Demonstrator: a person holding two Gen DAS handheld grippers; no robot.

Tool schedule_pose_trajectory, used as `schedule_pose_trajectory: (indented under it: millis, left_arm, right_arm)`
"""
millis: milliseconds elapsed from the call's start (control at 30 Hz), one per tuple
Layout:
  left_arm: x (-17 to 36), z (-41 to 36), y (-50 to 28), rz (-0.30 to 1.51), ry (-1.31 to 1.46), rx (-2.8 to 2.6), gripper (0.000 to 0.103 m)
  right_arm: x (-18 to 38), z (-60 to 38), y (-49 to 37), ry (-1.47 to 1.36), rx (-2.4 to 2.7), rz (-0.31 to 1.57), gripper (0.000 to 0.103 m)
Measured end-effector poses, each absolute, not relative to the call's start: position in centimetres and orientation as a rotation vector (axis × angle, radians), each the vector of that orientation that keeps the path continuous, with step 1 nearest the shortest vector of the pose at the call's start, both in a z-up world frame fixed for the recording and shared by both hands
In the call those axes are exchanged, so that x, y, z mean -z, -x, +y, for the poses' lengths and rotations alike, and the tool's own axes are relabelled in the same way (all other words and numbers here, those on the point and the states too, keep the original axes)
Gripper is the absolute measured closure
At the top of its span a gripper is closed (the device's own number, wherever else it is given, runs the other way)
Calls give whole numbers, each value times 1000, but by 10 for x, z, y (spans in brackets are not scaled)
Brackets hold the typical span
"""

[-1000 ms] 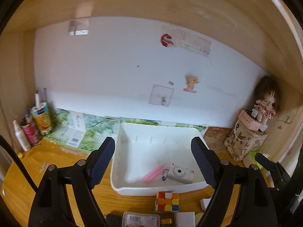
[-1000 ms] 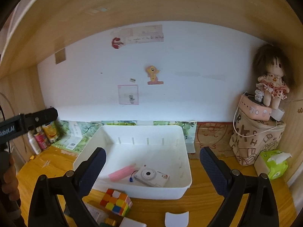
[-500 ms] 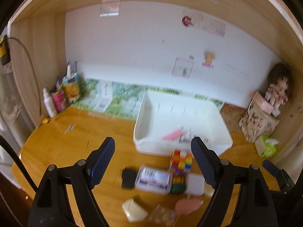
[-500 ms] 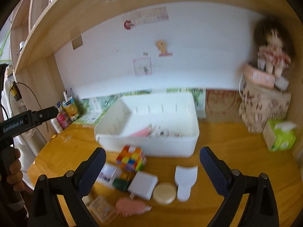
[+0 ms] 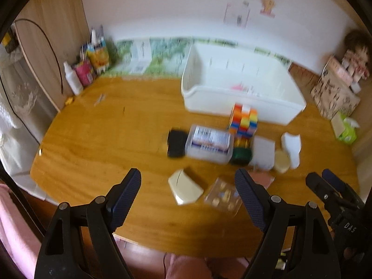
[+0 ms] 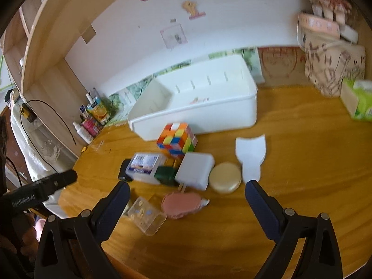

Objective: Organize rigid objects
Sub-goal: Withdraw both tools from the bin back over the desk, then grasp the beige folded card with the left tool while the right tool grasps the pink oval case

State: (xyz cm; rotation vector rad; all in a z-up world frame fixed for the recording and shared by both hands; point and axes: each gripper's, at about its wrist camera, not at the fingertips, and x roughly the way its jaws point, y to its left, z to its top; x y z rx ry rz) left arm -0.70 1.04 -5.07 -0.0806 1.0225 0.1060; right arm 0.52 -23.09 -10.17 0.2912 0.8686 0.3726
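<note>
Left claw (image 5: 187,186), bottom of its frame: fingers wide apart, nothing between them, above the near edge of the wooden tabletop (image 5: 97,139). Right claw (image 6: 187,197), bottom of its frame: fingers also spread, empty. Just beyond the right claw lie a clear plastic case (image 6: 147,216) and a pink oval piece (image 6: 181,204), side by side at lower centre. Further out, mid-frame, a tight cluster: black block (image 6: 124,170), labelled clear box (image 6: 144,167), dark green block (image 6: 165,174), white box (image 6: 195,170), round cream tin (image 6: 225,177), white scoop-shaped piece (image 6: 251,157). In the left view a cream wedge-shaped piece (image 5: 184,187) sits between the claw fingers' line of sight, at lower centre. Colour cube (image 6: 176,142) stands behind the cluster, just beside the front wall of the white bin (image 6: 209,114). Bin at upper centre, something pink inside, blurred. Bottles and cartons (image 6: 93,118) at far left; patterned bag (image 6: 332,62) and green tissue box (image 6: 357,100) at upper right.
</note>
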Motion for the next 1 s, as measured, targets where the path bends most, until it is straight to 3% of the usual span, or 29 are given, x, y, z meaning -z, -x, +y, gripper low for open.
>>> schedule_pose_trajectory:
  millis: [567,1000]
  left_arm:
    - [135,46,-47,1462,257,-52,18]
    - [178,53,-81,1664,292,-5,19]
  right_arm:
    - [152,-186,-21,-240,-230,1097,3]
    - [178,-167,-40,-244,-77,1220,3]
